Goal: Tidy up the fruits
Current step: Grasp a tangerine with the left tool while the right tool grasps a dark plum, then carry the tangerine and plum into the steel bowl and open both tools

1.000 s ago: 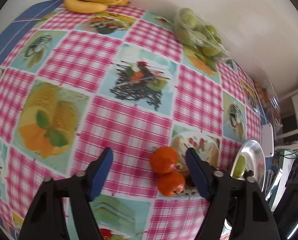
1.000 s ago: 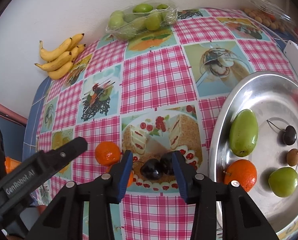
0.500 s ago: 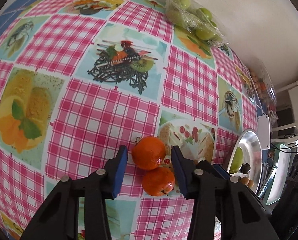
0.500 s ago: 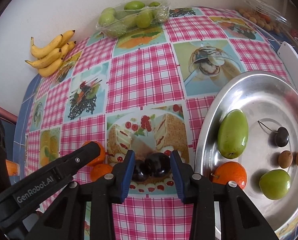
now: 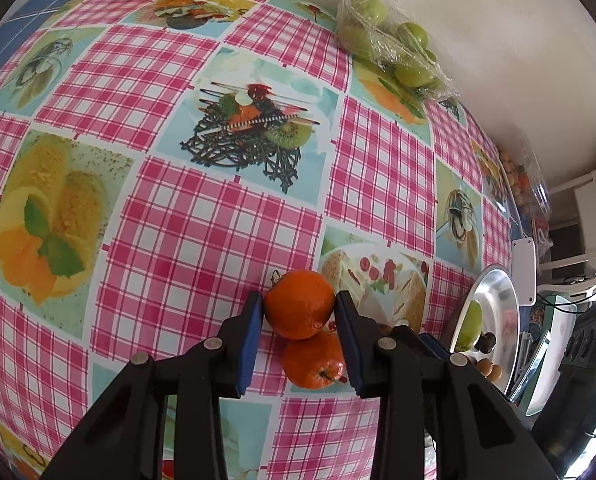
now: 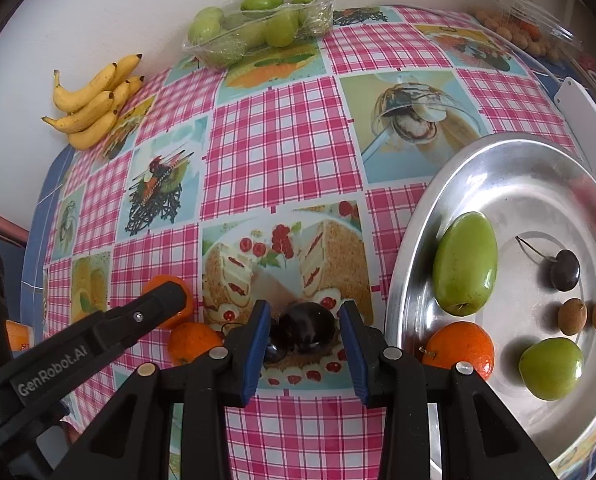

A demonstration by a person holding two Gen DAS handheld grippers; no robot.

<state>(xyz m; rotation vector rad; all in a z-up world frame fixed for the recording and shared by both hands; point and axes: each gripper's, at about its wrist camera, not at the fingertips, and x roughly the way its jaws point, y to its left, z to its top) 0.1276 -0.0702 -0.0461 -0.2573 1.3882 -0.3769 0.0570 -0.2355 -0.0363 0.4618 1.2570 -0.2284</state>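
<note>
On tablecloth [image 5: 202, 240], left gripper [image 5: 299, 308] clamping tangerine [image 5: 299, 303], right gripper [image 6: 303, 322] straddling cherries [image 6: 305, 326]

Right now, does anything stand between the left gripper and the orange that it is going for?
No. The left gripper already has its pads against both sides of the far orange, with nothing between. A second orange touches it from the near side, lying between the fingers and under the first.

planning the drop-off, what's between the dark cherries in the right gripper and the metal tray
Right wrist view: only bare tablecloth and the gripper's own right-hand finger separate the cherries from the tray rim.
</note>
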